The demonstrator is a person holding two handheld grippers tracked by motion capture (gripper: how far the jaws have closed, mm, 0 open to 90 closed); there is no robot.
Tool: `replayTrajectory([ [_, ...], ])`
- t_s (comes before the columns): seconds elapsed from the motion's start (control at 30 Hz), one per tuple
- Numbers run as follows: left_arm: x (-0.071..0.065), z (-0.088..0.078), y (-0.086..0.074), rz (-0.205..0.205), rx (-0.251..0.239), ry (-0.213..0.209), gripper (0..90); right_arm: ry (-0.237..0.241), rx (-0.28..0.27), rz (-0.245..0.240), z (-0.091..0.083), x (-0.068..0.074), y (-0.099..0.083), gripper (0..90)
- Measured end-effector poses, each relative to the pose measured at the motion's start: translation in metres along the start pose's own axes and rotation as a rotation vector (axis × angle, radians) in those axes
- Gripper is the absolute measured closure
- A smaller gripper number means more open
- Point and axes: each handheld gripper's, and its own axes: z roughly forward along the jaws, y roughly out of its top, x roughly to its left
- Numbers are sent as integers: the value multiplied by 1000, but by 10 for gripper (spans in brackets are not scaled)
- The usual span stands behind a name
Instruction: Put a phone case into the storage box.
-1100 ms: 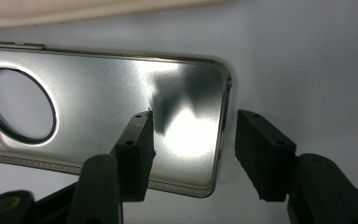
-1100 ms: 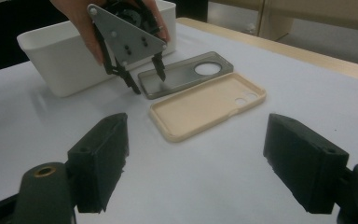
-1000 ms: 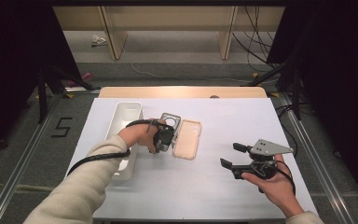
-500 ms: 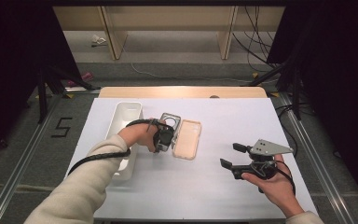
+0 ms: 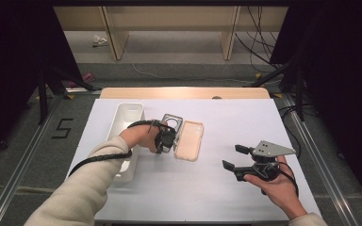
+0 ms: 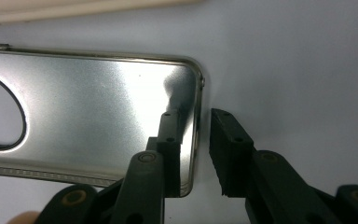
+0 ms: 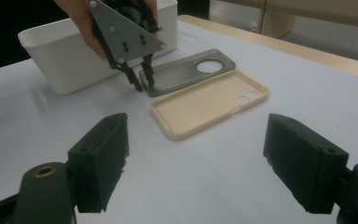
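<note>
A silvery-grey phone case [image 5: 173, 122] [image 6: 98, 102] [image 7: 186, 72] lies hollow side up on the white table, its round camera hole at the far end. My left gripper [image 5: 166, 142] [image 6: 196, 116] [image 7: 142, 81] points down over its near end wall. One jaw is inside the case and the other outside, with the rim between them and a small gap still showing. These jaws have just been closing. A beige phone case [image 5: 189, 140] [image 7: 209, 100] lies next to it on the right. My right gripper [image 5: 232, 157] [image 7: 203, 144] hovers open at the right, holding nothing.
A long white bin [image 5: 127, 127] [image 7: 60, 56] stands left of the grey case, under my left forearm. The table [image 5: 245, 117] has a wooden strip along its far edge. Dark stands and cables sit on the floor beyond.
</note>
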Motion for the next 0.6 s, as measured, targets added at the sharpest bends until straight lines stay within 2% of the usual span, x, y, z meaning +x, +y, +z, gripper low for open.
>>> replayTrajectory([
  [0.23,1,0,0,-16,-4,8,805,1,0,0,0,0,0,234],
  [0.6,0,0,1,-40,2,5,835,1,0,-2,0,0,0,236],
])
